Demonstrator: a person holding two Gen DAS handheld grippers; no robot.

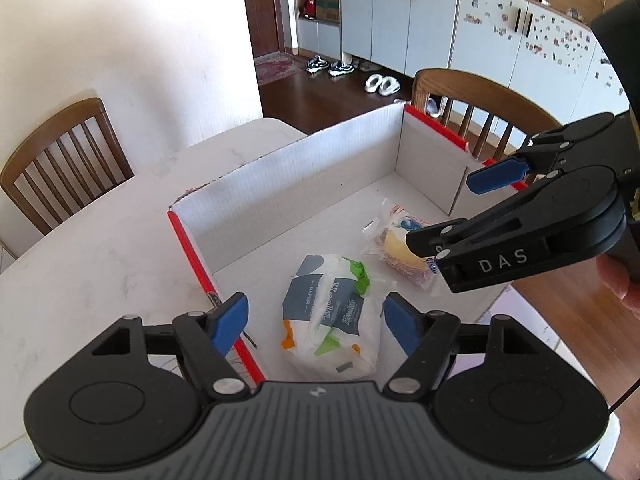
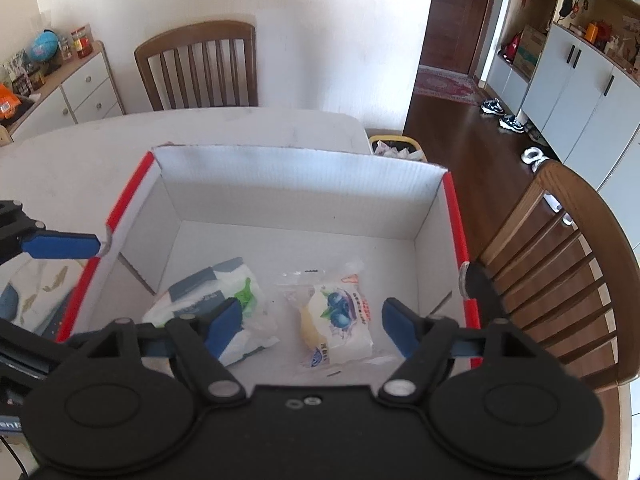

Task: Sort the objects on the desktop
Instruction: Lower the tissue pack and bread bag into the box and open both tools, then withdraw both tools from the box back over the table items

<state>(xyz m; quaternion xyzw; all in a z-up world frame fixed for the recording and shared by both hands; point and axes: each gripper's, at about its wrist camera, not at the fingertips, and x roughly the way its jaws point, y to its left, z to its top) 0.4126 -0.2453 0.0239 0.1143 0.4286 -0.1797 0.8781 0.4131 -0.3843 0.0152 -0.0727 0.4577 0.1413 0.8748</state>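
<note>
A white cardboard box (image 1: 288,184) with red edges stands open on the pale table. On its floor lie a soft tissue pack (image 1: 332,312) and, to its right, a clear snack packet (image 1: 400,248) with a blueberry print. My left gripper (image 1: 318,324) hangs open above the tissue pack without touching it. In the right wrist view my right gripper (image 2: 314,328) is open above the snack packet (image 2: 340,320), with the tissue pack (image 2: 216,300) to its left. One blue finger (image 1: 498,174) of the right gripper shows over the box's right wall.
Another printed pack (image 2: 32,292) lies on the table (image 2: 60,168) outside the box's left wall. Wooden chairs (image 2: 200,68) (image 2: 560,264) stand at the far and right sides. A waste bin (image 2: 396,148) sits past the table corner, and a sideboard (image 2: 76,84) stands far left.
</note>
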